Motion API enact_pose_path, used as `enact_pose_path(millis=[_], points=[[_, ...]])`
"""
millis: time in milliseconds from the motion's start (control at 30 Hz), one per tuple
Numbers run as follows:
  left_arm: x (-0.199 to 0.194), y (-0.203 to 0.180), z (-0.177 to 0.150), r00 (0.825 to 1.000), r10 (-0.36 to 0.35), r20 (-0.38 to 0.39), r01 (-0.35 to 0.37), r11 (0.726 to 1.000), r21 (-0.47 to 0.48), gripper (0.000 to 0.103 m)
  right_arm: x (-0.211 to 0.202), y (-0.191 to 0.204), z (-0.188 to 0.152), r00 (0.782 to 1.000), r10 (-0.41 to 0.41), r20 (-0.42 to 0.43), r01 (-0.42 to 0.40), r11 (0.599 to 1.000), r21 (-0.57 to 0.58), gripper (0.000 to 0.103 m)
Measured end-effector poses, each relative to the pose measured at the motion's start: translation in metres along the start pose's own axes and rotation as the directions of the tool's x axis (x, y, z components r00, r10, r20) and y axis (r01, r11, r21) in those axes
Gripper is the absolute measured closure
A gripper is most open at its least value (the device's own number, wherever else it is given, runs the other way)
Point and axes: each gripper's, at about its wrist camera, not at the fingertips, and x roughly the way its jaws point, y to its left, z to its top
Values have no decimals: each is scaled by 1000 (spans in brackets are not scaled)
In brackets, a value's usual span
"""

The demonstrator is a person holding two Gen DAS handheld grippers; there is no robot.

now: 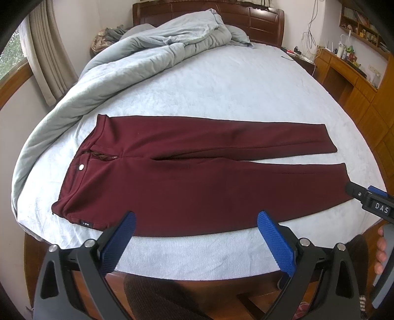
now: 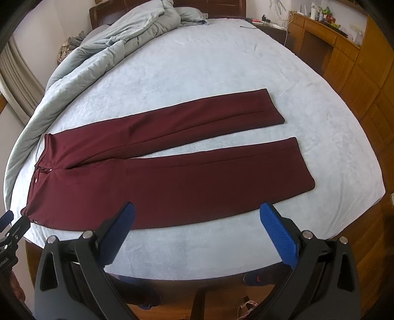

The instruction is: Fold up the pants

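Observation:
Dark red pants (image 1: 197, 172) lie flat and spread out on the light blue bed, waist to the left, both legs running right with a narrow gap between them. They also show in the right wrist view (image 2: 172, 172). My left gripper (image 1: 197, 219) is open and empty, held above the near edge of the pants by the hip. My right gripper (image 2: 197, 211) is open and empty above the near leg. The right gripper's body shows at the right edge of the left wrist view (image 1: 369, 199).
A rumpled grey duvet (image 1: 138, 56) is piled along the bed's left and far side. The bed sheet (image 1: 221, 81) lies beyond the pants. A wooden headboard (image 1: 209, 12) stands behind; wooden cabinets (image 2: 357, 61) stand to the right. The wooden bed edge (image 2: 221, 290) is near me.

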Motion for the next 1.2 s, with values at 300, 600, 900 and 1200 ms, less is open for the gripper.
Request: enact_pose_path(millis=[300,600,900,1200], points=[[1,-1,1,1000,-2,-1,2,1000,1,4,0,0,-1,1000,-9,6,9,1000,-8,3],[2,-1,2,1000,-1,-4,1,1000,5,4,0,0,-1,1000,-10,7,10,1000,-8,3],[3,1,2,1000,-3,-5,3,1000,3,4,0,-1,-1,1000,-9,7,9,1000,-9,2],[4,1,4,1000,1,-5,-1,1000,9,4,1,0,-1,1000,-10,6,10,1000,-9,3]])
